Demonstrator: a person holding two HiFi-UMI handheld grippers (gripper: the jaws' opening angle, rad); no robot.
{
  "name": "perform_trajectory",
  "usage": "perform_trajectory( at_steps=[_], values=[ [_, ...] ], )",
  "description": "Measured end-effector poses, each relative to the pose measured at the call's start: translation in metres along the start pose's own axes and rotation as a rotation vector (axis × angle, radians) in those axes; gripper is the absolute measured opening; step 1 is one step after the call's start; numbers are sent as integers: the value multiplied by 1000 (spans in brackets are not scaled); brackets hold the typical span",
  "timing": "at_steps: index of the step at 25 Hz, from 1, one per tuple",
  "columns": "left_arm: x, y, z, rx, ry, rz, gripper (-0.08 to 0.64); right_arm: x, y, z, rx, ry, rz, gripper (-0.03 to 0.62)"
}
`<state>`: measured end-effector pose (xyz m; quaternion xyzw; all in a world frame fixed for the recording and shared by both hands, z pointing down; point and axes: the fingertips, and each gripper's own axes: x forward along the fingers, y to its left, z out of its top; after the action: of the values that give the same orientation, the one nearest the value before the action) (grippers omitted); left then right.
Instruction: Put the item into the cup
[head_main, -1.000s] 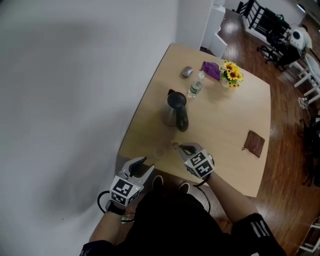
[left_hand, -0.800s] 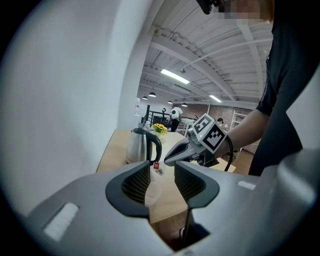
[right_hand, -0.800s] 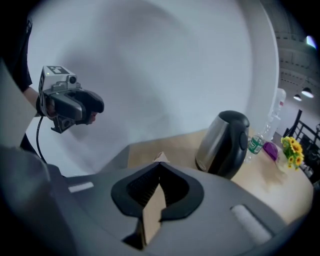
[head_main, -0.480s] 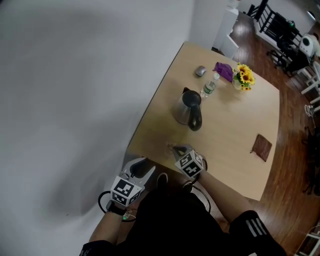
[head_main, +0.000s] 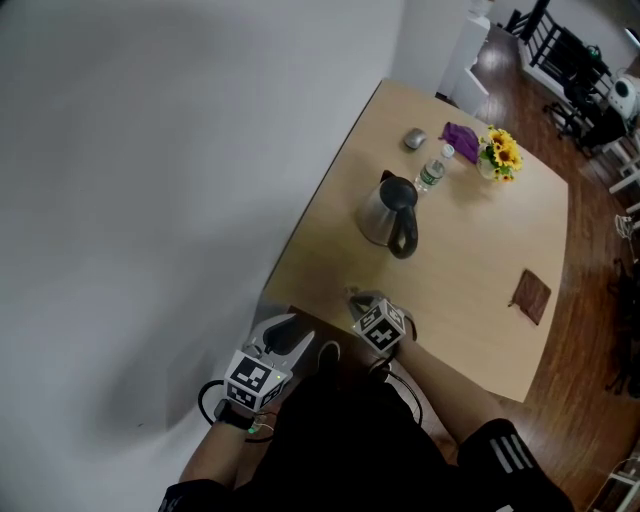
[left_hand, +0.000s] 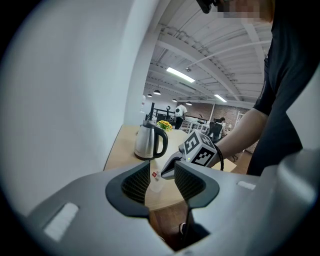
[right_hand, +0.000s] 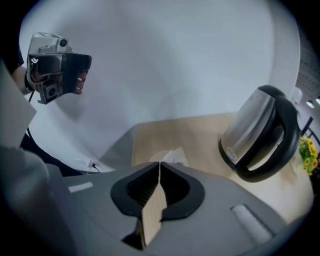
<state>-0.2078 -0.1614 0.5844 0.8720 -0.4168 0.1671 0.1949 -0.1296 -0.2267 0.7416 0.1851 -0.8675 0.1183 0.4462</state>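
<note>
A clear cup (left_hand: 156, 183) stands at the near left corner of the wooden table (head_main: 470, 262). My right gripper (head_main: 353, 296) hovers just over it. Its jaws are only beginning to part, and a thin white edge of the tea bag (right_hand: 173, 155) is still pinched at the tips of this gripper (right_hand: 160, 167). The bag's red and white tag (left_hand: 154, 174) hangs beside those tips above the cup. My left gripper (head_main: 290, 326) is open and holds nothing, off the table's corner beside the wall. In its own view the left gripper (left_hand: 162, 175) points at the cup.
A steel kettle (head_main: 386, 210) with a black handle stands mid-table, just beyond the cup. Farther back are a water bottle (head_main: 432, 172), sunflowers (head_main: 500, 155), a purple cloth (head_main: 460, 135) and a small grey object (head_main: 414, 138). A brown flat item (head_main: 530, 297) lies at the right.
My right gripper has shifted left, toward the table's near left corner and the cup. The head view has swung a little. The left gripper has barely moved.
</note>
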Motion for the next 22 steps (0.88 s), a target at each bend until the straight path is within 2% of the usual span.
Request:
perform_trajectory(
  at_steps=[7,17,22],
  values=[
    [-6,0,-3,-1,-5,1,147,3,17,-5,-8,26,63,101],
    [-10,-4,-3,6,-10,-10,147,0,21,-5,-30,24,52,114],
    [-8,-2,0,16,-8,-29,147,-20,17,11,46,-70,14,112]
  ],
)
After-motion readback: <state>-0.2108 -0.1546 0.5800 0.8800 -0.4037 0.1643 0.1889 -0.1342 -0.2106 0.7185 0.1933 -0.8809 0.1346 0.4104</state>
